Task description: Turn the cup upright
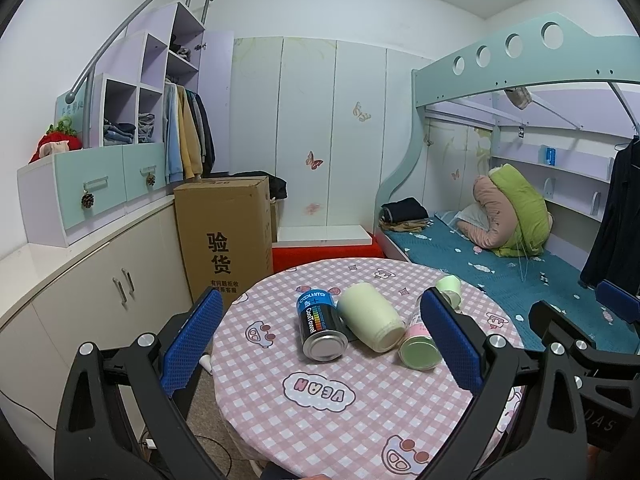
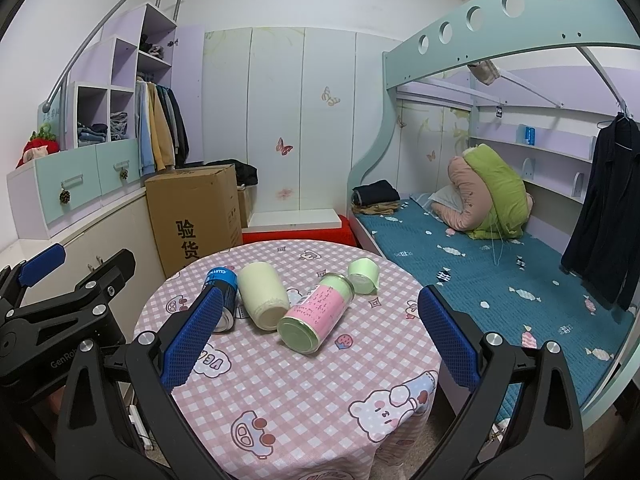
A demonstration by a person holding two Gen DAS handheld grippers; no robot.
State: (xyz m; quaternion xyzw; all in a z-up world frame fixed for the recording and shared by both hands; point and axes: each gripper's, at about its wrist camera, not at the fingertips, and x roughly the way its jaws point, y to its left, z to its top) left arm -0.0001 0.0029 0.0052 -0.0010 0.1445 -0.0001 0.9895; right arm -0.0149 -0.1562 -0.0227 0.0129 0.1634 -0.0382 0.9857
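Observation:
Several containers lie on their sides on a round table with a pink checked cloth (image 1: 320, 432) (image 2: 312, 408). A cream cup (image 1: 370, 316) (image 2: 262, 294) lies in the middle. A small pale green cup (image 1: 450, 289) (image 2: 363, 275) lies at the far right. A blue and black can (image 1: 320, 326) (image 2: 222, 280) lies left of the cream cup. A pink and green jar (image 1: 418, 344) (image 2: 318, 312) lies right of it. My left gripper (image 1: 320, 344) is open, above the near table. My right gripper (image 2: 316, 340) is open, short of the jar.
A cardboard box (image 1: 226, 232) stands on the floor left of the table. A low cabinet (image 1: 80, 292) runs along the left wall. A bunk bed with a blue mattress (image 2: 500, 280) is on the right. A red stool (image 2: 296, 236) is behind the table.

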